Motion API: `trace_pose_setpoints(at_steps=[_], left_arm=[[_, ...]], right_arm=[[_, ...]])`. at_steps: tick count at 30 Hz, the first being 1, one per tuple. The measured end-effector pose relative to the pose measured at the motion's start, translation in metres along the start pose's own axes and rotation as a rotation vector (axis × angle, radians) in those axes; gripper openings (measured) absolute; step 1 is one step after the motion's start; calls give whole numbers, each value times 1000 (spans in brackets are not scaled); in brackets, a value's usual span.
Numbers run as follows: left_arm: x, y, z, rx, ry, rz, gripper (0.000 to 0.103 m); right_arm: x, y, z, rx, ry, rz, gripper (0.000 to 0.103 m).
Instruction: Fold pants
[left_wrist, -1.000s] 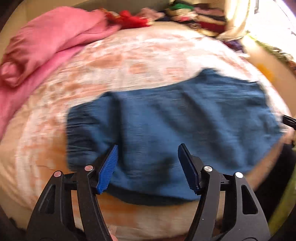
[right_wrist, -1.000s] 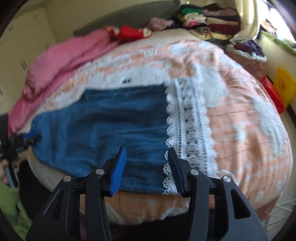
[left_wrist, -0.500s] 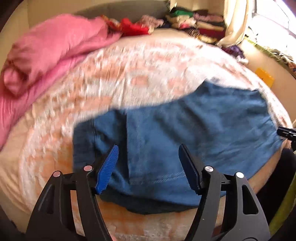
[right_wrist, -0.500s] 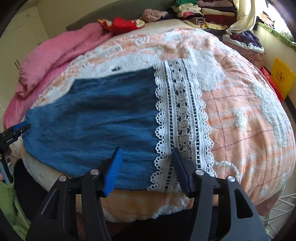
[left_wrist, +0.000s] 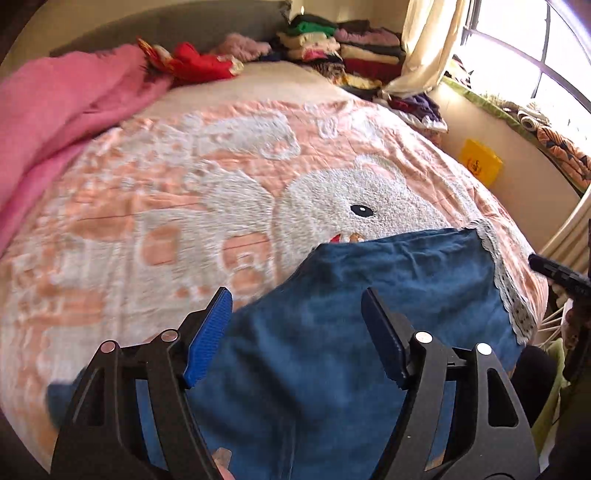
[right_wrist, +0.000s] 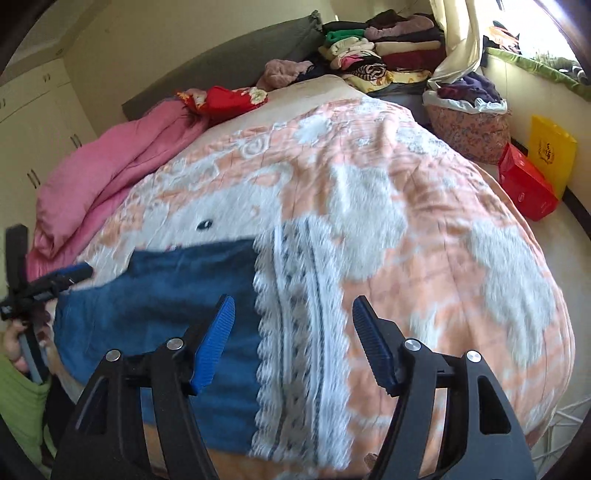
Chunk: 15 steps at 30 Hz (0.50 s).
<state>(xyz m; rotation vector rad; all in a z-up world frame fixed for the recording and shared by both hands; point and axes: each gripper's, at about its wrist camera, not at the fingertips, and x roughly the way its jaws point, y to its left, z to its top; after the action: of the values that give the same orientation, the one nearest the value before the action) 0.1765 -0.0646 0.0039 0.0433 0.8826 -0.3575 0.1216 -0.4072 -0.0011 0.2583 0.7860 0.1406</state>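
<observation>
Bed cover (right_wrist: 424, 229), peach and white, plush: landmark.

Pants (left_wrist: 332, 332), one pair, blue with a white lace hem: flat on the cover's near edge.

Left gripper (left_wrist: 297, 334): jaws wide, just been opening, above the pants, pads clear of the cloth.

Right gripper (right_wrist: 293, 341): jaws wide, just been opening, above the lace hem, nothing held.

Yellow bag (right_wrist: 550, 155), one, printed emblem unreadable: right of the cover.

Red bag (right_wrist: 526, 184), one, small white mark unreadable: beside the yellow.

Floral bag (right_wrist: 469, 125), one, holding dark clothes.

Pink quilt (right_wrist: 110, 177), one: cover's left side.

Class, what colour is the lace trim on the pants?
White lace trim; right wrist view shows it best.
</observation>
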Motion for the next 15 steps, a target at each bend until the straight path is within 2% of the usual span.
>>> trace_pose_setpoints(at_steps=[3, 7, 12, 13, 14, 15], left_arm=[[31, -2, 11, 3, 37, -8, 65], [61, 2, 19, -17, 78, -25, 65], [83, 4, 20, -62, 114, -70, 65], [84, 1, 19, -53, 114, -63, 60], [84, -3, 19, -41, 112, -65, 51], [85, -6, 18, -28, 113, -89, 29]], right_arm=[[11, -11, 17, 13, 0, 16, 65], [42, -21, 35, 13, 45, 34, 65], [70, -25, 43, -6, 95, 28, 65], [76, -27, 45, -9, 102, 32, 65], [79, -28, 46, -9, 108, 34, 65], [84, -30, 47, -9, 121, 40, 65]])
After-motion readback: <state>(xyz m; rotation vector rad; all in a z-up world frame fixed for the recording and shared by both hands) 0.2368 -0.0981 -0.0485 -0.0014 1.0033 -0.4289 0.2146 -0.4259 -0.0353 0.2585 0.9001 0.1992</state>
